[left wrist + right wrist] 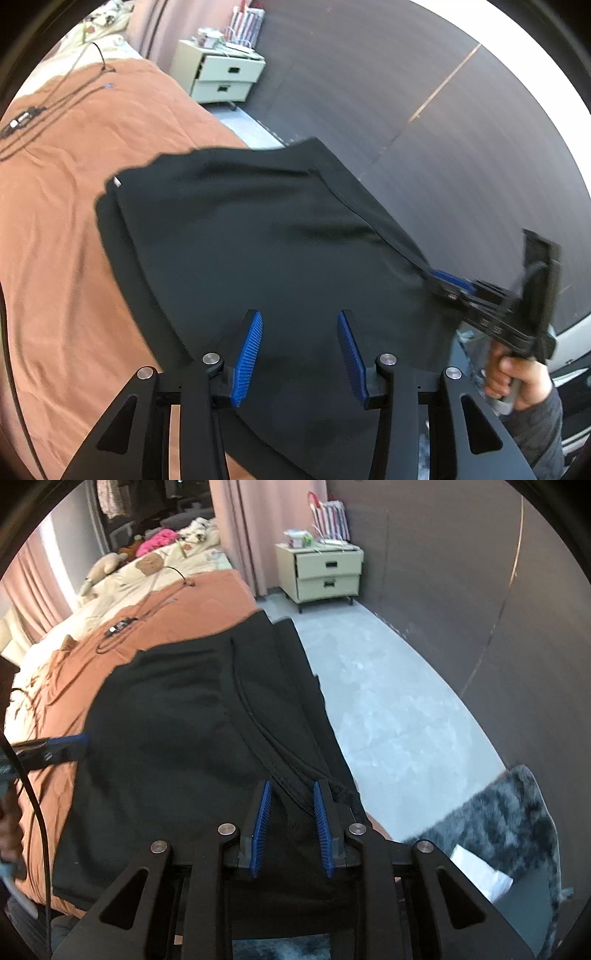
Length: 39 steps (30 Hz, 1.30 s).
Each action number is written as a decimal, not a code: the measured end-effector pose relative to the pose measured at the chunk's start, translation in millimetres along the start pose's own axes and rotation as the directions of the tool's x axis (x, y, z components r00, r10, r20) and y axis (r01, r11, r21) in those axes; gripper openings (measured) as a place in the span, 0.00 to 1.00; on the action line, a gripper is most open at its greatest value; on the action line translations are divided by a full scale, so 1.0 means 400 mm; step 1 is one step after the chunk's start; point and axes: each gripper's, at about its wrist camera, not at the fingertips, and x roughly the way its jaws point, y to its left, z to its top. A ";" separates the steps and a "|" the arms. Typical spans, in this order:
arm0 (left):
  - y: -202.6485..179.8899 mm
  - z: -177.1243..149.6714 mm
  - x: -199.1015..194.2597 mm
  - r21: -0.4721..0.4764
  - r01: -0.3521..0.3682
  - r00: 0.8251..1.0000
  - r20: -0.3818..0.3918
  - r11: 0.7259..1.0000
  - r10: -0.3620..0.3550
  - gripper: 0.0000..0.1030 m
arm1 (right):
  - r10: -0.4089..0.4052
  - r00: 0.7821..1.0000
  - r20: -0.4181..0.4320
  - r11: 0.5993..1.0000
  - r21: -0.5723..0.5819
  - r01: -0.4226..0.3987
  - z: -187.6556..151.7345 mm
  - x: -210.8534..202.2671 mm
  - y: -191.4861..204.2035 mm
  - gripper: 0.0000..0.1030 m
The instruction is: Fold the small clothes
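A black garment [258,236] lies spread on the orange bedspread [66,206], with one edge reaching the bed's side. My left gripper [300,325] hovers over its near part with the jaws wide apart and nothing between them. My right gripper [292,794] sits at the garment's [177,731] seamed corner, and the dark cloth bunches between its partly closed blue pads [263,812]. In the left wrist view the right gripper [448,282] appears at the right, clamped on the garment's edge. The left gripper's tip [70,744] shows at the left of the right wrist view.
A cream two-drawer nightstand [327,572] stands by the dark wall, with a striped bag [332,515] on it. Cables and a small device [122,624] lie on the bedspread. Soft toys sit at the bed's head. A grey furry rug [509,823] covers the floor at right.
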 end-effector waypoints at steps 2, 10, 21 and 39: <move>-0.017 -0.012 0.004 0.007 0.001 1.000 -0.009 1.000 -0.001 0.43 | -0.045 0.999 -0.019 0.999 -0.004 0.044 0.001 0.005 0.008 0.19; -0.028 -0.052 -0.014 0.001 -0.023 0.999 -0.032 1.000 0.023 0.42 | -0.106 0.994 0.014 0.991 0.078 0.105 0.001 -0.112 0.021 0.19; -0.093 -0.090 -0.127 0.025 -0.048 0.999 0.021 0.999 0.047 0.42 | -0.078 0.994 0.071 0.994 0.088 0.072 -0.070 -0.292 0.040 0.23; -0.151 -0.249 -0.377 0.061 -0.167 0.971 0.181 0.984 0.154 0.99 | -0.014 0.983 0.183 0.991 0.130 -0.010 -0.236 -0.463 0.072 1.00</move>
